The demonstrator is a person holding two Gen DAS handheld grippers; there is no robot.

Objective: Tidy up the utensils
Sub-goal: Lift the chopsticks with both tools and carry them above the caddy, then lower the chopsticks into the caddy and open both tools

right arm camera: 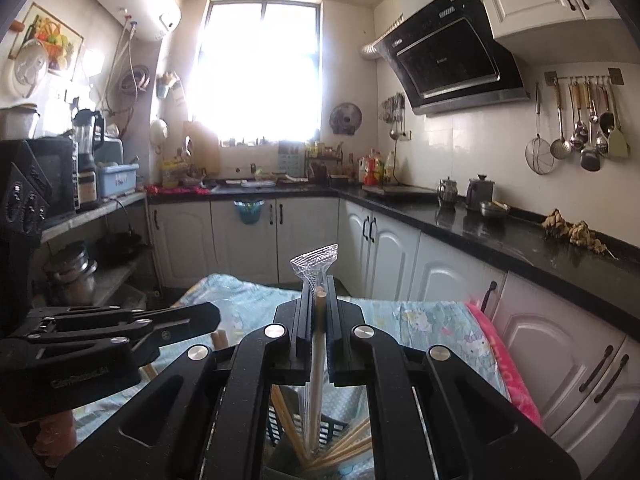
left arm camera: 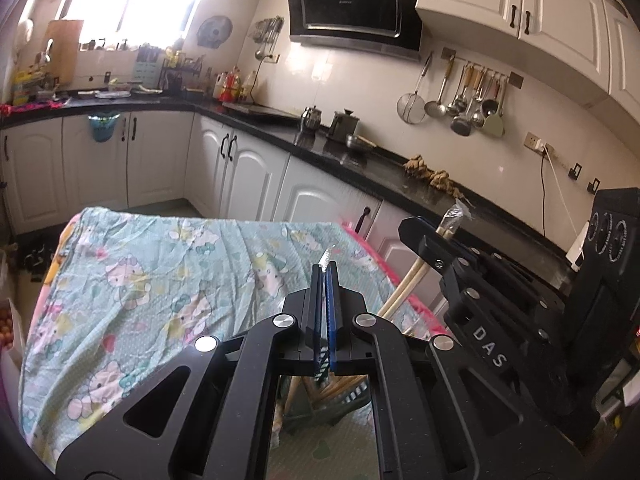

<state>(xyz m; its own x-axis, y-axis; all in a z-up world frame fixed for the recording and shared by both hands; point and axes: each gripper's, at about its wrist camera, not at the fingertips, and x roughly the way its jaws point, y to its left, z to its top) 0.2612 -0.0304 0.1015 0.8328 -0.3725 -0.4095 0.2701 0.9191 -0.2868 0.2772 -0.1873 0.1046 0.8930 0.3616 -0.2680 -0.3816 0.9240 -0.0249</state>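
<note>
The only writing I could make out was on the tools themselves: "DAS" in pale letters along the black arm of the right gripper (left arm camera: 416,228), and a faint embossed line on the side of the left gripper (right arm camera: 212,314) that was too dim to read; the range hood (right arm camera: 452,56) carried a small logo I could not decipher. The worktop in front of me was draped in a pale blue cartoon-print cloth (left arm camera: 152,280) with a pink edge on its right side, standing in a white-cabinet kitchen with a black stone counter (right arm camera: 500,236) running round the corner under a glaring window (right arm camera: 260,68). Ladles, a strainer and spatulas hung from a wall rail (right arm camera: 580,128), two metal pots (right arm camera: 464,192) sat on the counter, and a white water heater (right arm camera: 136,0) hung high on the left wall. Down between the two tools sat a dark slotted holder (right arm camera: 328,432) with several wooden chopsticks (right arm camera: 348,450) fanned inside it. The left gripper's jaws were fully closed, pinching a thin strip of clear wrapper (left arm camera: 326,260) that poked out past the blue pads. The right gripper's jaws were nearly closed, clamped on a pale wrapped chopstick (right arm camera: 319,344) held above the holder, its crinkled plastic wrapping flaring out beyond the tips.
</note>
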